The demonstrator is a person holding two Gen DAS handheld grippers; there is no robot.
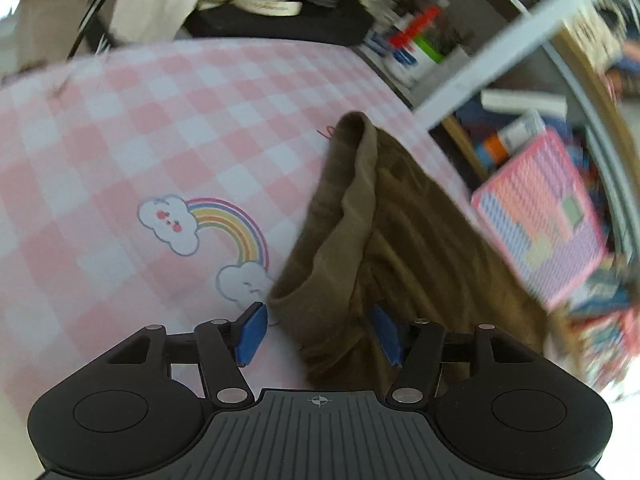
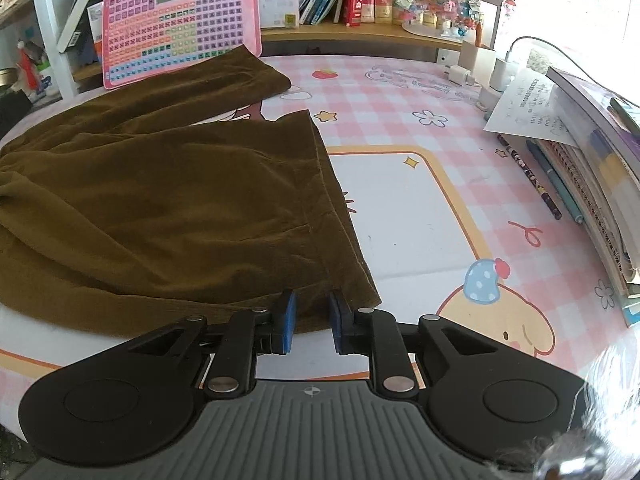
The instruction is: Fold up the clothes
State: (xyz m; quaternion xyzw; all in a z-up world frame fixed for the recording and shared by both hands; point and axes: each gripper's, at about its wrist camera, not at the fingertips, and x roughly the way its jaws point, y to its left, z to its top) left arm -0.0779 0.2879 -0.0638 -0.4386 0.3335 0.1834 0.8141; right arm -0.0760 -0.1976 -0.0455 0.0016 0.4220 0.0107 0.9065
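Brown corduroy trousers (image 2: 168, 200) lie spread on the pink checked table cover (image 2: 400, 92), both legs pointing towards the back shelf. My right gripper (image 2: 312, 316) is open, its blue pads either side of the near hem corner of one leg, low over the table. In the left wrist view the waistband end of the trousers (image 1: 360, 216) is bunched and raised into a ridge. My left gripper (image 1: 320, 332) is open, its blue pads wide apart astride the cloth's near edge, not closed on it.
A pink keyboard toy (image 2: 180, 20) leans against the bookshelf (image 2: 360, 36) behind the trousers. Stacked books and pens (image 2: 580, 168) fill the table's right side. Chargers (image 2: 480, 64) sit at the back right. A black bag with tape rolls (image 1: 276, 12) lies beyond the table's far edge.
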